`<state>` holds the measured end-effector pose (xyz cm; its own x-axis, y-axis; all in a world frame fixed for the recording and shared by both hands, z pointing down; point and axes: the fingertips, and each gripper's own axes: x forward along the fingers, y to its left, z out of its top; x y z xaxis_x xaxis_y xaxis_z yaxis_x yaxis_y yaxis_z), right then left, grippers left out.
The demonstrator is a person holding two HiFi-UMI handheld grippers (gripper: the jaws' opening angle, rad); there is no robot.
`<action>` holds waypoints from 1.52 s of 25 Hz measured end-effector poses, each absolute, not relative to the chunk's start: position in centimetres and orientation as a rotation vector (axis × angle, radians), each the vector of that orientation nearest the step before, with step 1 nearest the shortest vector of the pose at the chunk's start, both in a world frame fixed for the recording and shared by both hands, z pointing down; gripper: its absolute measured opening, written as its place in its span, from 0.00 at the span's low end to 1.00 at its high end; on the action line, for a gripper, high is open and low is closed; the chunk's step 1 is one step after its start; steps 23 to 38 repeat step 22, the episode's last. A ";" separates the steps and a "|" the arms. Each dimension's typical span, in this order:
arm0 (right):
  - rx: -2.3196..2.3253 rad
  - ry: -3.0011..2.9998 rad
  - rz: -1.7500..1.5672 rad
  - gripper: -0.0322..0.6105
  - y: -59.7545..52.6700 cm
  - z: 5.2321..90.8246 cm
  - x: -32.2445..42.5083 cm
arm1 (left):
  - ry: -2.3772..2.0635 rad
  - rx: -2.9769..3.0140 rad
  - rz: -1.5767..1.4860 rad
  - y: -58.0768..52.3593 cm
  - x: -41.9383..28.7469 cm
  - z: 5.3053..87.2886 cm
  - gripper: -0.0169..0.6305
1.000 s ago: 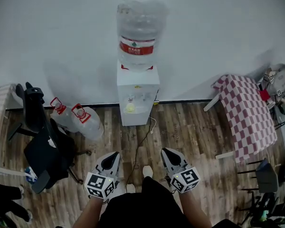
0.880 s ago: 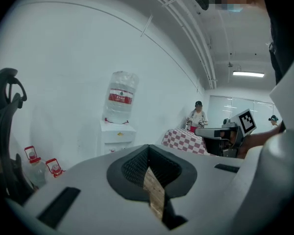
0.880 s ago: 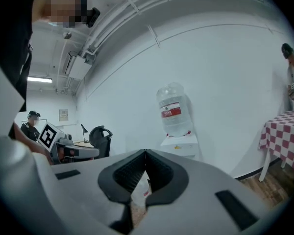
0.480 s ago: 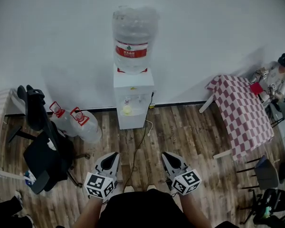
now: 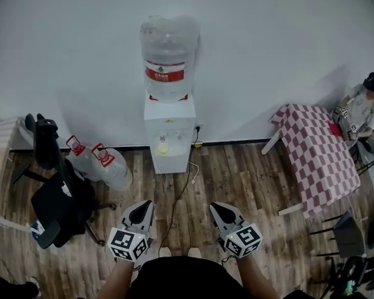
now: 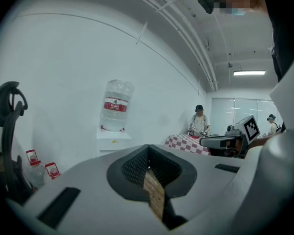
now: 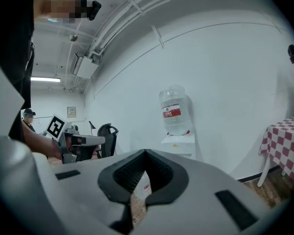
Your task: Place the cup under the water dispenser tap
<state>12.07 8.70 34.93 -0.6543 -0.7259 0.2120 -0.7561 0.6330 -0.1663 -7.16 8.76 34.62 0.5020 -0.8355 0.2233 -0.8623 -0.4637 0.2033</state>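
Note:
A white water dispenser (image 5: 169, 136) stands against the far wall with a large clear bottle (image 5: 168, 55) on top. A small yellowish thing, perhaps the cup (image 5: 163, 148), sits in its tap recess; it is too small to tell more. My left gripper (image 5: 140, 212) and right gripper (image 5: 222, 212) are held low in front of me, far from the dispenser, both shut and empty. Beyond the closed left gripper (image 6: 148, 153) in the left gripper view stands the dispenser (image 6: 112, 138). The right gripper view shows the dispenser (image 7: 179, 143) past the closed right gripper (image 7: 144, 158).
Two spare water bottles (image 5: 103, 164) lie on the wooden floor left of the dispenser, beside a black office chair (image 5: 56, 192). A red-checked table (image 5: 318, 154) stands at the right with a person (image 5: 361, 108) seated behind it. A cable (image 5: 181, 189) runs across the floor from the dispenser.
The dispenser looks smaller and has shifted left in the head view, as I have drawn back from it. Both grippers stay shut in the same place before me.

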 end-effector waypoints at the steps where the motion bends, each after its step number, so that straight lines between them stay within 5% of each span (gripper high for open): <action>1: 1.234 -2.728 0.368 0.08 8.7 35.0 12.4 | -1.438 2.455 0.133 8.9 -6.8 34.6 0.05; 38: 1.149 -2.768 0.355 0.08 8.1 35.6 11.9 | -1.528 2.399 0.182 9.4 -6.4 34.8 0.05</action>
